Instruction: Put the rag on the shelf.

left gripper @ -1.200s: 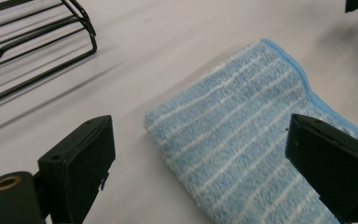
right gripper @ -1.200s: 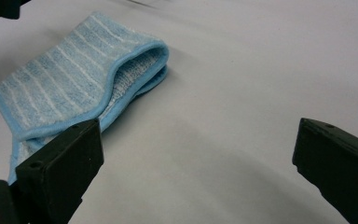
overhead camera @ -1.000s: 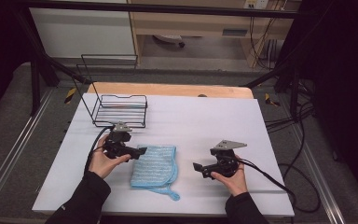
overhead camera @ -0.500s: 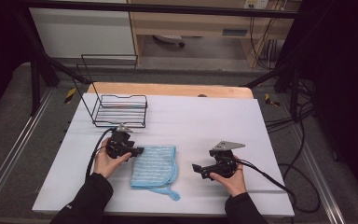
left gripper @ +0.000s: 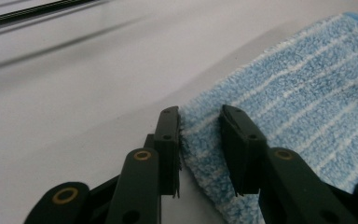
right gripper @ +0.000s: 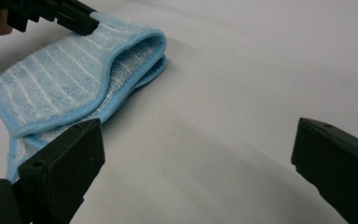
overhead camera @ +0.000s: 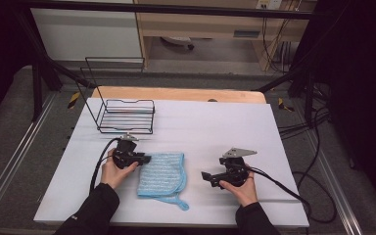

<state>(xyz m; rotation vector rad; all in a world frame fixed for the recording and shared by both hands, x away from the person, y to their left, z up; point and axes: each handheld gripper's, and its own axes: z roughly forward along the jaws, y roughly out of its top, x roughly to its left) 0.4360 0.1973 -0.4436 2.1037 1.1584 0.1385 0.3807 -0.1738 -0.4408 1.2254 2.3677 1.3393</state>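
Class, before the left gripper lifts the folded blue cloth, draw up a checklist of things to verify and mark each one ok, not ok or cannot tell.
1. Corner of the folded light-blue striped terry cloth lies between the left gripper fingers, which have just been closing: ok.
2. Fingers pressing firmly on the cloth: cannot tell; a gap shows beside one.
3. Right gripper open and apart from the cloth: ok.
4. Cloth lying flat on the white table: ok.
5. Black wire basket apart from the cloth: ok.
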